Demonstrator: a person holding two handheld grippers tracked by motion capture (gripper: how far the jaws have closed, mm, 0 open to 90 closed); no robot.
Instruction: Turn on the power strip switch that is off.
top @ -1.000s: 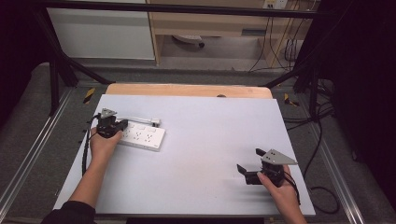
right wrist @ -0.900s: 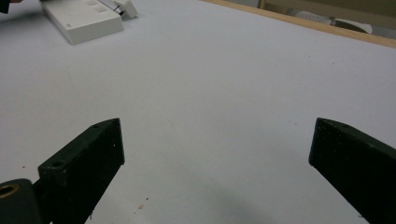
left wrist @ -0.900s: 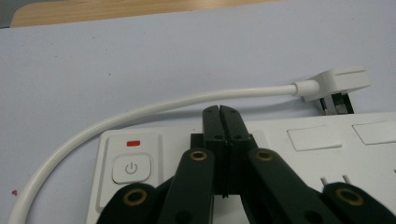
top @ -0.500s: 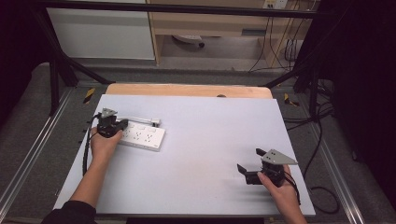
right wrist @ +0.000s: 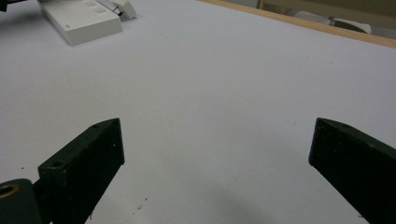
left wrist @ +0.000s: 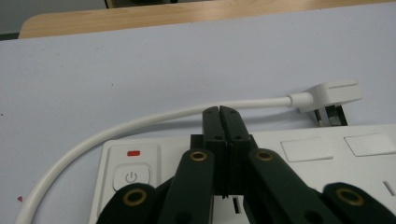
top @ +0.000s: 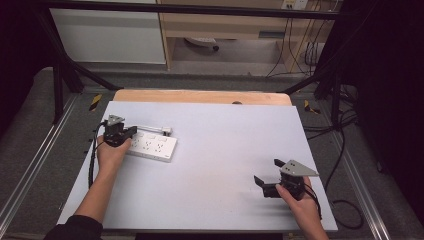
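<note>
**A:** At about nine o'clock on the table (top: 210,150) sits your white power strip (top: 152,146), lying flat with its long side running roughly from nine toward three. Where is your left hand-held gripper (top: 131,131)?

**B:** Right over the strip's near-left end. In the left gripper view your jaws are pressed together with nothing between them, their tips above the strip's top face, just beside the power button (left wrist: 131,177) and the small red light (left wrist: 134,152). Whether the tips touch the plastic, you cannot tell.

**A:** And the cord?

**B:** Your strip's white cord (left wrist: 140,122) leaves the switch end, curves round behind the strip at twelve o'clock, and ends in a flat white plug (left wrist: 332,93) lying on the table just beside the strip's far edge.

**A:** Your right side?

**B:** Your right hand-held gripper (top: 267,176) rests at about four o'clock, well apart from the strip. Its jaws are spread wide over bare table, holding nothing, and point toward ten o'clock, where the strip shows far off in the right gripper view.
</note>
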